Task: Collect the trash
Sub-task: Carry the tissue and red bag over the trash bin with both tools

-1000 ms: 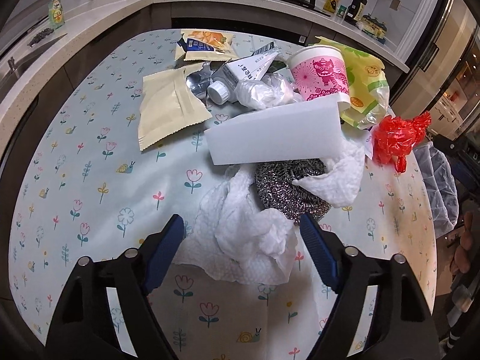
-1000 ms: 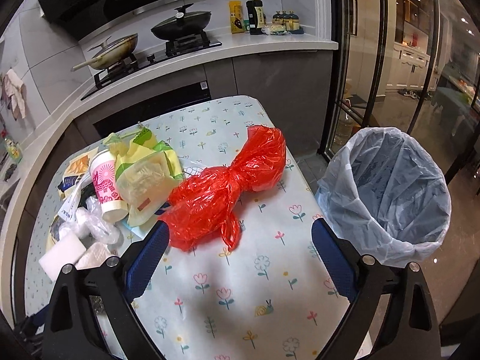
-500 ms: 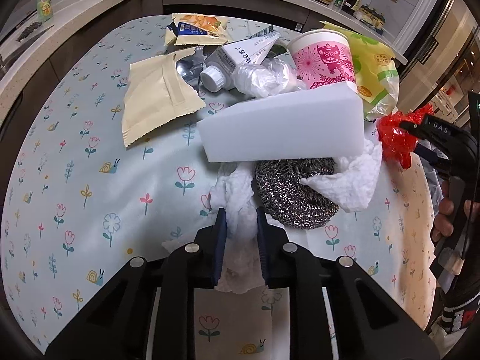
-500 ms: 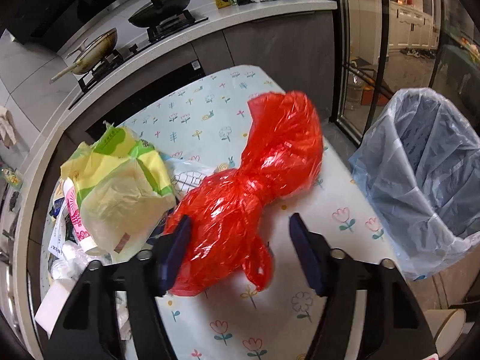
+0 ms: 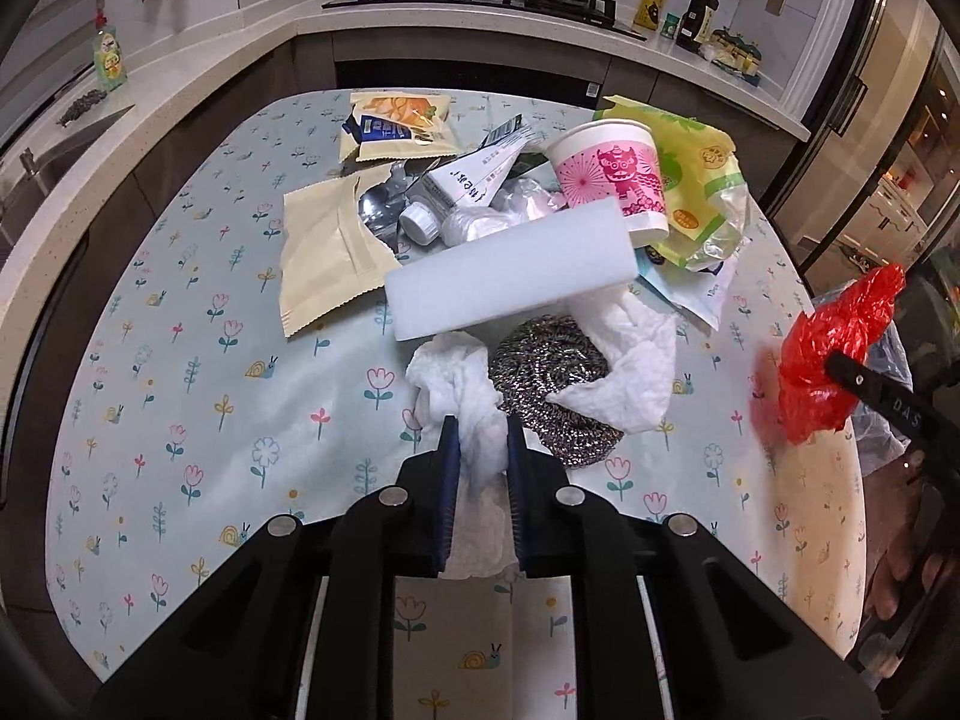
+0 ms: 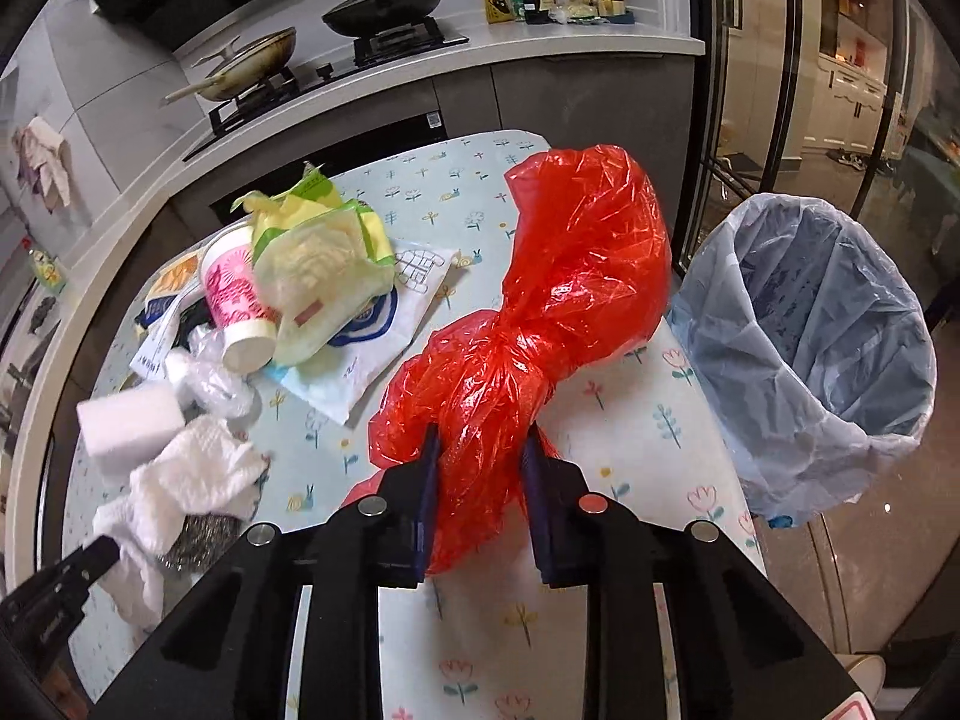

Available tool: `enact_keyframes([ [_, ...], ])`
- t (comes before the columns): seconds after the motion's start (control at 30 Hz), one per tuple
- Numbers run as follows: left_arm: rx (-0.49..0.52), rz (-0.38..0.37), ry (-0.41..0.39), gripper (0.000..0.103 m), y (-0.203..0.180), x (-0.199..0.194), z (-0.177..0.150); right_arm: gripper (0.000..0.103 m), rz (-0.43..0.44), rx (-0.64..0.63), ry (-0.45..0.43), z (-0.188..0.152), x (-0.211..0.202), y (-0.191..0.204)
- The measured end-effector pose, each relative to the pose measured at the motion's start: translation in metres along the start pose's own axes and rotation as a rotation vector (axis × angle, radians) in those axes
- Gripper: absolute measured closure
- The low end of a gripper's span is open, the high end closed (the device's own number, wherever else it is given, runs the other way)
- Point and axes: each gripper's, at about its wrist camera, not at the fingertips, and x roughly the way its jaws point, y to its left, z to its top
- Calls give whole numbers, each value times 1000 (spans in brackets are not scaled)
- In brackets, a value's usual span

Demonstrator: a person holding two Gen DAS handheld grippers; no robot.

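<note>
My left gripper (image 5: 480, 426) has its jaws closing, and the blue pads press on a crumpled white paper towel (image 5: 456, 384) that trails onto the flowered tablecloth (image 5: 180, 360). A steel wool scourer (image 5: 546, 372) lies right beside the towel, under a second white tissue (image 5: 636, 372). My right gripper (image 6: 480, 438) is also closing, its pads squeezing the lower end of a knotted red plastic bag (image 6: 570, 276), which stands up above the table's right side. A bin lined with a pale blue bag (image 6: 840, 360) stands open just off the table's right edge.
A trash pile sits mid-table: a white sponge block (image 5: 510, 276), a pink paper cup (image 5: 612, 180), a tube (image 5: 462, 186), beige pouches (image 5: 324, 258), a yellow-green wrapper (image 5: 696, 180). A counter with a stove (image 6: 360, 54) runs behind. A hand (image 5: 900, 570) shows at far right.
Both grippers went from wide open to closed, the left on the paper towel and the right on the red bag. The red bag has moved rightward toward the bin.
</note>
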Motion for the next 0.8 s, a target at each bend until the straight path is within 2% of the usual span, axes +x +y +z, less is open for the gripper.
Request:
enact_keyframes([
  [0.3, 43, -1, -39, 89, -26, -27, -7, 79, 17, -48, -3, -41, -48, -8],
  [0.8, 163, -45, -87, 89, -92, -54, -10, 79, 40, 0, -52, -59, -80, -39],
])
